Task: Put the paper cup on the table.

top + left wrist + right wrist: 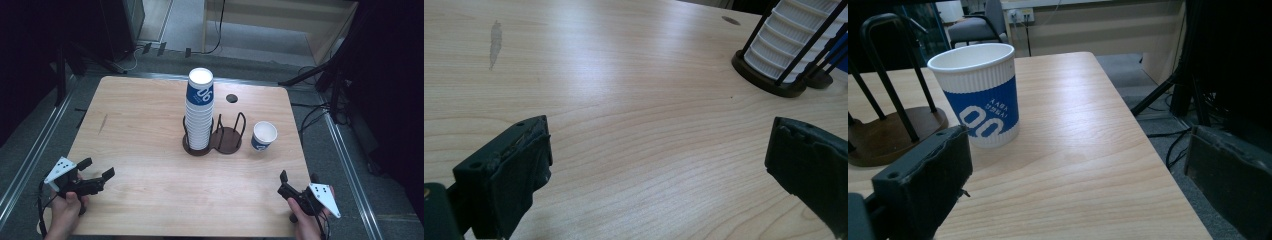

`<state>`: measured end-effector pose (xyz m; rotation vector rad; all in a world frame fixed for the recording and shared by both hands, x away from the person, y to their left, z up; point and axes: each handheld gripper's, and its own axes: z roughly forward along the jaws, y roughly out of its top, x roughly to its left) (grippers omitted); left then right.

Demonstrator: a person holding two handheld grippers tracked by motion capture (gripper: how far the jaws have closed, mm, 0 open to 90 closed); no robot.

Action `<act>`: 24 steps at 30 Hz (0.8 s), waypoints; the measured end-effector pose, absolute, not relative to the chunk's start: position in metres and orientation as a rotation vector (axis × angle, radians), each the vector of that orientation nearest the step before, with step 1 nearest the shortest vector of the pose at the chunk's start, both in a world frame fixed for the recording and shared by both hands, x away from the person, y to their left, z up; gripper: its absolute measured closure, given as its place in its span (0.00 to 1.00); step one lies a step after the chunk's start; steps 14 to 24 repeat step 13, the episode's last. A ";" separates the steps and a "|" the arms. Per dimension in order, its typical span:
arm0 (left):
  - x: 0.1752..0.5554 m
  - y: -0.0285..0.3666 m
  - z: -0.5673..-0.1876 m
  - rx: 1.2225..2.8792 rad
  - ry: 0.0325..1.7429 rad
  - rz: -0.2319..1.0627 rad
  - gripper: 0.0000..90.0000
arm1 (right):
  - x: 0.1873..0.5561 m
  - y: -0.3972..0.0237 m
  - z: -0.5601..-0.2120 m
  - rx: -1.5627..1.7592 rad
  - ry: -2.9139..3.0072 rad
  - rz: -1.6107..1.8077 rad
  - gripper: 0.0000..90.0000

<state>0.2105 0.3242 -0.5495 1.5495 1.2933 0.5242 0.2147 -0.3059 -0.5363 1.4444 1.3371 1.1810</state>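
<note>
With both tongs (96,170) (298,178) gaping and empty, the light, crushable paper cup (263,135) right of centre wants a gentle mid-wall squeeze.

A single white paper cup (263,135) with a blue band stands upright, mouth open, just right of the dark wire cup holder (227,139), apart from it.

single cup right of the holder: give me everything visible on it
The single paper cup stands upright on the wooden table, mouth up, nothing visible inside, just right of the dark two-slot cup holder and apart from it. It has a rolled white rim, ribbed white wall and a blue band with white print. Nothing touches it; the open right gripper is nearer the table's front edge.
</note>
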 end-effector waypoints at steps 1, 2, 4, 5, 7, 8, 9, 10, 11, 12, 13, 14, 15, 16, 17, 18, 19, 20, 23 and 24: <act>0.210 0.323 -0.550 1.552 1.292 0.528 0.00 | 0.213 -0.307 -0.536 1.446 1.331 1.182 0.00; 0.210 0.323 -0.550 1.558 1.290 0.535 0.00 | 0.212 -0.309 -0.536 1.445 1.329 1.182 0.00; 0.209 0.322 -0.550 1.557 1.294 0.542 0.00 | 0.209 -0.311 -0.535 1.446 1.326 1.178 0.00; 0.207 0.322 -0.550 1.552 1.298 0.550 0.00 | 0.207 -0.313 -0.535 1.446 1.320 1.181 0.00; 0.206 0.323 -0.550 1.541 1.301 0.554 0.00 | 0.206 -0.315 -0.534 1.456 1.308 1.196 0.00; 0.206 0.323 -0.550 1.541 1.301 0.554 0.00 | 0.206 -0.315 -0.534 1.456 1.308 1.196 0.00; 0.207 0.323 -0.550 1.537 1.305 0.552 0.00 | 0.206 -0.315 -0.534 1.472 1.302 1.205 0.00; 0.207 0.323 -0.550 1.537 1.305 0.552 0.00 | 0.206 -0.315 -0.534 1.472 1.302 1.205 0.00; 0.207 0.323 -0.550 1.538 1.305 0.555 0.00 | 0.206 -0.316 -0.534 1.473 1.299 1.200 0.00; 0.206 0.323 -0.550 1.538 1.306 0.558 0.00 | 0.207 -0.314 -0.533 1.477 1.300 1.205 0.00; 0.206 0.323 -0.550 1.536 1.307 0.563 0.00 | 0.208 -0.313 -0.533 1.476 1.301 1.209 0.00; 0.206 0.323 -0.550 1.536 1.307 0.563 0.00 | 0.208 -0.313 -0.533 1.476 1.301 1.209 0.00; 0.206 0.323 -0.550 1.536 1.307 0.563 0.00 | 0.208 -0.313 -0.533 1.476 1.301 1.209 0.00; 0.206 0.323 -0.550 1.536 1.307 0.563 0.00 | 0.208 -0.313 -0.533 1.476 1.301 1.209 0.00; 0.206 0.323 -0.550 1.536 1.307 0.563 0.00 | 0.208 -0.313 -0.533 1.476 1.301 1.209 0.00; 0.206 0.323 -0.550 1.536 1.307 0.563 0.00 | 0.208 -0.313 -0.533 1.476 1.301 1.209 0.00; 0.206 0.323 -0.550 1.536 1.307 0.563 0.00 | 0.208 -0.313 -0.533 1.476 1.301 1.209 0.00; 0.206 0.323 -0.550 1.536 1.307 0.563 0.00 | 0.208 -0.313 -0.533 1.476 1.301 1.209 0.00; 0.206 0.323 -0.550 1.536 1.307 0.563 0.00 | 0.208 -0.313 -0.533 1.476 1.301 1.209 0.00; 0.206 0.323 -0.550 1.536 1.307 0.563 0.00 | 0.208 -0.313 -0.533 1.476 1.301 1.209 0.00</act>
